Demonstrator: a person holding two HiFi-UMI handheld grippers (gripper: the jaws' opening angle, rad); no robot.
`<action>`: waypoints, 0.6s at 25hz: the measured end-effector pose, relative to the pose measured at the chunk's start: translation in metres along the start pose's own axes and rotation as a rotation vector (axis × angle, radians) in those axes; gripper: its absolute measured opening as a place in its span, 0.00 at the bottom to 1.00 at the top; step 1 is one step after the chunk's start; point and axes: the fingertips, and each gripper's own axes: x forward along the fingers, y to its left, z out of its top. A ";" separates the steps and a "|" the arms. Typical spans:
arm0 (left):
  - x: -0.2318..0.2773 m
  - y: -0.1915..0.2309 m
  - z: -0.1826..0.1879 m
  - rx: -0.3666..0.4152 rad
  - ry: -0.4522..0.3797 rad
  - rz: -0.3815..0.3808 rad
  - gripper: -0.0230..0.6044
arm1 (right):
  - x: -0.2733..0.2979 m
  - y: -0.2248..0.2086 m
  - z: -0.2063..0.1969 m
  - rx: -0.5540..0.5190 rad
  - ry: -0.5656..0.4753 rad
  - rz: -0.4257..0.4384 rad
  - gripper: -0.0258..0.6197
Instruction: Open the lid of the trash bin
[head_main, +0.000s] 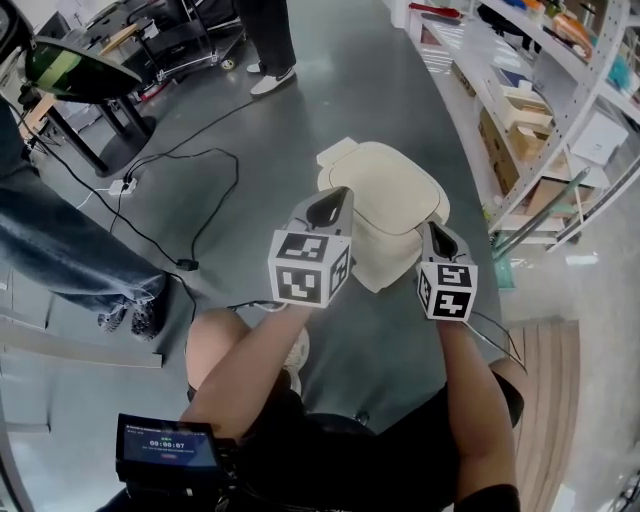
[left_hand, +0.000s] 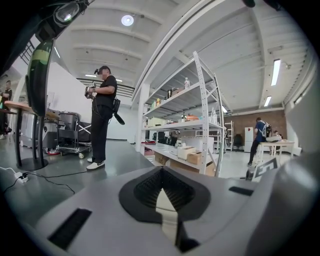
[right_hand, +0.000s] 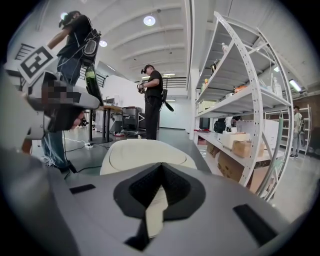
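Closed trash bin (head_main: 382, 262) on the floor (head_main: 300, 110).
Lid (head_main: 390, 185) straight ahead of right hand-held gripper (head_main: 437, 238), left hand-held gripper (head_main: 330, 206) at its left edge; both closed, empty.

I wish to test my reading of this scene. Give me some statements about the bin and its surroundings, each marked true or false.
1. The lid of the trash bin lies shut. True.
2. The trash bin is black. False: it is cream.
3. A shelf rack stands to the right of the bin. True.
4. No cable is on the floor. False: a black cable lies left of the bin.
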 end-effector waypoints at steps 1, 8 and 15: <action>0.000 0.000 0.000 0.000 0.001 0.001 0.04 | 0.000 0.000 0.000 0.006 0.002 0.002 0.05; 0.003 0.001 -0.003 0.015 0.018 0.008 0.04 | 0.000 0.002 0.000 0.015 0.001 -0.003 0.05; 0.001 -0.004 0.004 0.001 0.001 -0.007 0.04 | -0.001 0.000 -0.001 0.036 0.004 0.005 0.05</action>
